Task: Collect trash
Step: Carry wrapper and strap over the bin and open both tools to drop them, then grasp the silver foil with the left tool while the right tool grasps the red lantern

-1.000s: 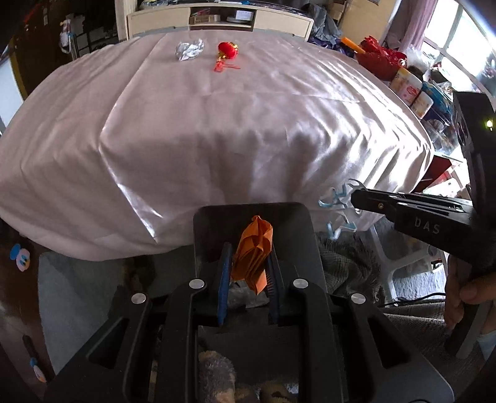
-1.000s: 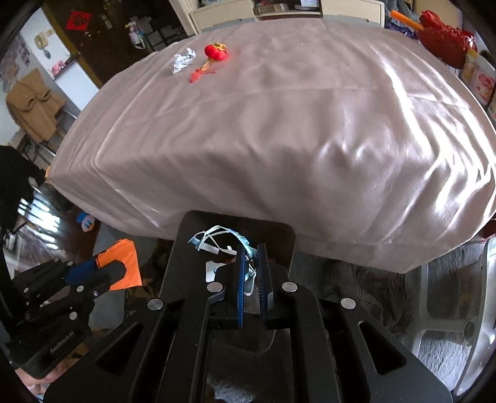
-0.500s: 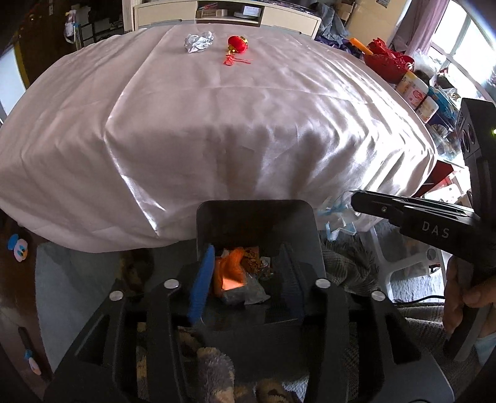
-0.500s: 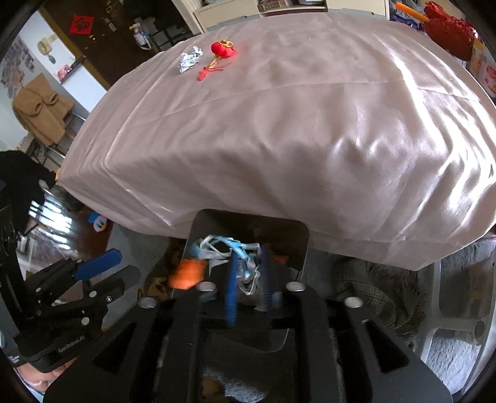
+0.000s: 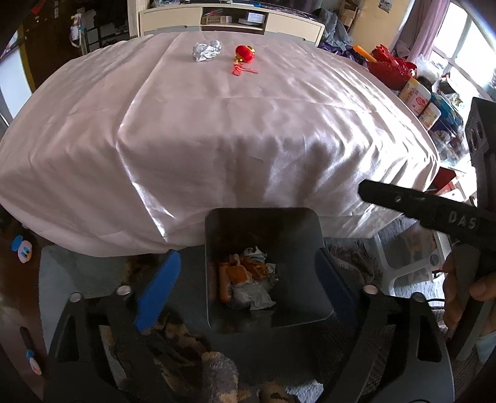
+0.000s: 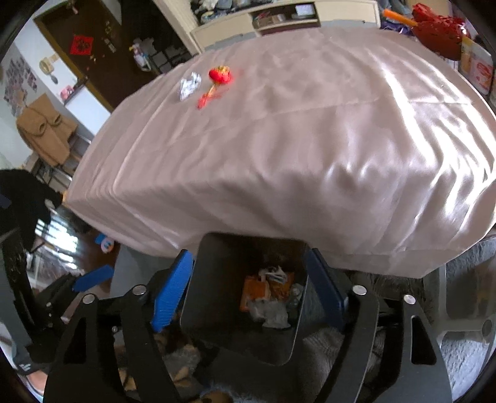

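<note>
A dark square trash bin [image 5: 217, 223] stands on the floor at the table's near edge, also in the right wrist view [image 6: 198, 272]. Inside lie orange wrappers [image 5: 238, 274] and pale scraps [image 6: 271, 310]. My left gripper [image 5: 248, 279] is open and empty above the bin, jaws wide apart. My right gripper [image 6: 248, 285] is open and empty above the bin too. A crumpled foil ball [image 5: 206, 50] and a red lantern ornament [image 5: 245, 53] lie far back on the table, also in the right wrist view: foil [image 6: 189, 86], ornament [image 6: 219, 76].
The table wears a shiny pink cloth [image 5: 235, 124] hanging down its sides. A red basket [image 5: 392, 66] and cans [image 5: 415, 97] stand to the right. A white cabinet [image 5: 229, 21] is behind. A grey rug [image 5: 403, 279] covers the floor.
Both grippers opened. The orange wrapper fell from the left gripper and the blue-white scrap from the right gripper into the bin.
</note>
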The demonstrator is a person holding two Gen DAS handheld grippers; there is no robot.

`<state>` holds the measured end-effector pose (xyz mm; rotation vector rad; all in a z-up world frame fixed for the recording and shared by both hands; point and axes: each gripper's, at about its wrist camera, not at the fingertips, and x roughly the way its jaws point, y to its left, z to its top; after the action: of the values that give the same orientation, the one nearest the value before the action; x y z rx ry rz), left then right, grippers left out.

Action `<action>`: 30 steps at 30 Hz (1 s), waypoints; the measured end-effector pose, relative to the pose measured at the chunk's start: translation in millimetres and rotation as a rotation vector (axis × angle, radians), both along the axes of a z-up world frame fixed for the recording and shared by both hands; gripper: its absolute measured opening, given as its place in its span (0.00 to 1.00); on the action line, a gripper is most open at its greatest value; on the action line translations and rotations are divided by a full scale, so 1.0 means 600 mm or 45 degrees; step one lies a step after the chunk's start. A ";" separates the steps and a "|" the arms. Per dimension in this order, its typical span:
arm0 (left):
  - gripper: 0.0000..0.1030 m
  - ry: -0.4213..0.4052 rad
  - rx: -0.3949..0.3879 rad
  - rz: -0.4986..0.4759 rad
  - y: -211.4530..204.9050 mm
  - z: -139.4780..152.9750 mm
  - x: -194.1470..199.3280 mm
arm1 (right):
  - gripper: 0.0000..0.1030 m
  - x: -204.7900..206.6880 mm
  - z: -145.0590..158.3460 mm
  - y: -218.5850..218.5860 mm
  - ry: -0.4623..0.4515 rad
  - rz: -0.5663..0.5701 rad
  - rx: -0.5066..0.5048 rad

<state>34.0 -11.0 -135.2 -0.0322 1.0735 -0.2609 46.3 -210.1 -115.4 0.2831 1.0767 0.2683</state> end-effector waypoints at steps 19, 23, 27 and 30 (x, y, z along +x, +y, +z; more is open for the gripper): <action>0.85 -0.082 0.041 0.097 0.073 0.055 0.171 | 0.77 0.173 0.059 0.014 -0.122 -0.066 0.011; 0.88 -0.083 0.051 0.120 0.086 0.055 0.225 | 0.77 0.239 0.062 0.034 -0.098 -0.051 0.036; 0.88 -0.077 0.075 0.116 0.087 0.051 0.276 | 0.76 0.303 0.062 0.053 -0.071 -0.048 0.047; 0.88 -0.084 0.083 0.117 0.088 0.050 0.313 | 0.69 0.337 0.062 0.071 -0.061 -0.031 0.055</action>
<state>222.0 42.0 -105.0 -0.0140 1.0117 -0.1433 248.2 -167.7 -78.3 0.3267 1.0203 0.2758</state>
